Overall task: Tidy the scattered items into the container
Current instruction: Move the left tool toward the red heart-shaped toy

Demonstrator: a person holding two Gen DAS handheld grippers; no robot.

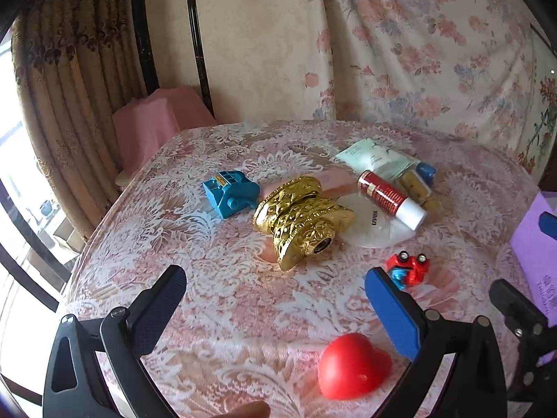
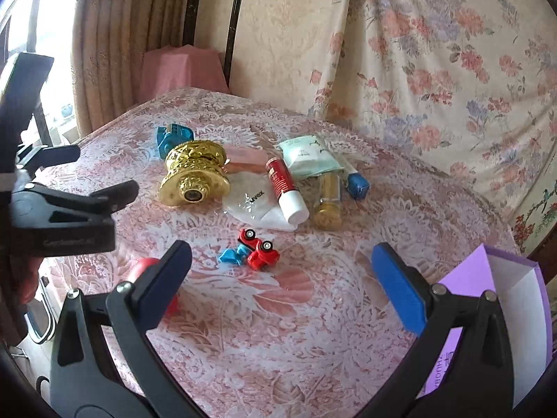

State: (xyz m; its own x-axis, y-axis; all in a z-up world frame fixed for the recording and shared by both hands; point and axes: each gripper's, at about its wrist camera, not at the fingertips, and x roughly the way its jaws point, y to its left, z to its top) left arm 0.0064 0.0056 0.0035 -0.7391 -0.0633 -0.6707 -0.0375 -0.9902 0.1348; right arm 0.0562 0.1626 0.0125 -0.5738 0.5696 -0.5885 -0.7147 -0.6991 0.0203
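Note:
Scattered on the pink lace tablecloth are a gold ornament, a blue toy block, a red tube with white cap, a white uvex pouch, a gold glitter bottle, a pale green sachet and a red-and-blue toy car. A red heart lies just ahead of my open, empty left gripper. My right gripper is open and empty, short of the toy car. The purple box stands at the right.
The other gripper's black frame fills the left of the right wrist view. A floral sheet hangs behind the table, curtains at the left. A pink-covered stand sits beyond the table's far-left edge.

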